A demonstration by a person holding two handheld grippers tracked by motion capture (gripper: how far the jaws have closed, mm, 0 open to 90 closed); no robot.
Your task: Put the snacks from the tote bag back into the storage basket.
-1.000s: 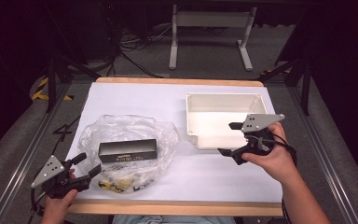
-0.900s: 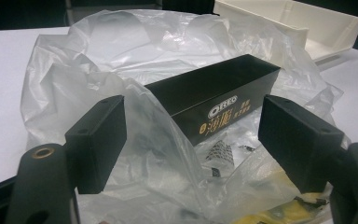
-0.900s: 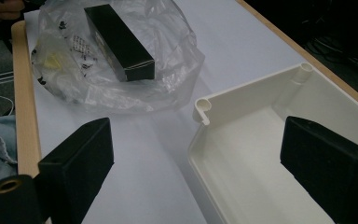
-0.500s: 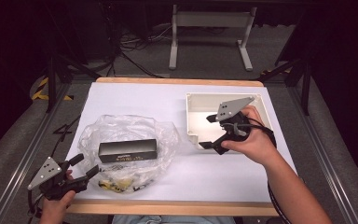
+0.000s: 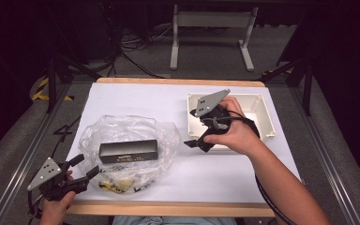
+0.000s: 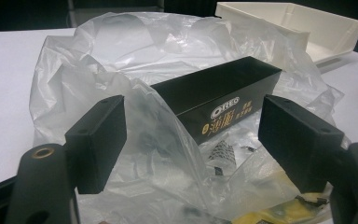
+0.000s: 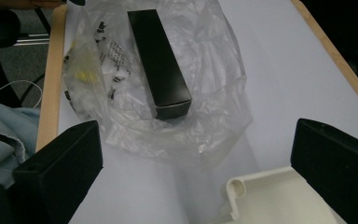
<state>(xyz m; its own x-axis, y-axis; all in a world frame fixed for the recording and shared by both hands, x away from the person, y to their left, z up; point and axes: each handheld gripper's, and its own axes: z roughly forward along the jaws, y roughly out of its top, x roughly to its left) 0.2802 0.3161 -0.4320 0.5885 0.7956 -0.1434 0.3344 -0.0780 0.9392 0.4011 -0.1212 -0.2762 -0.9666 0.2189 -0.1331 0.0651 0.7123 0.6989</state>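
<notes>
Long black rectangular cardboard box [image 5: 128, 151] lies on its side inside the crumpled clear plastic bag [image 5: 130, 136] on the white-covered bench [image 5: 136, 96], ahead of both sets of jaws and touched by neither. Left gripper [image 5: 85, 167] rests at the bag's near edge, jaws wide; in the left gripper view the bag film bulges up between them and the box [image 6: 219, 100] sits just beyond, no pad pressing on either. Right gripper [image 5: 193, 141] jaws have just been opening and stand wide, nothing between them; they point toward the bag, with a corner of the shallow cream plastic tray [image 7: 261, 196] below them. Small yellow and printed packets [image 5: 117, 184] also lie in the bag. Judgement: early stage. Nothing is out of the bag, the tray looks empty, and the grasp and any transfer remain.
</notes>
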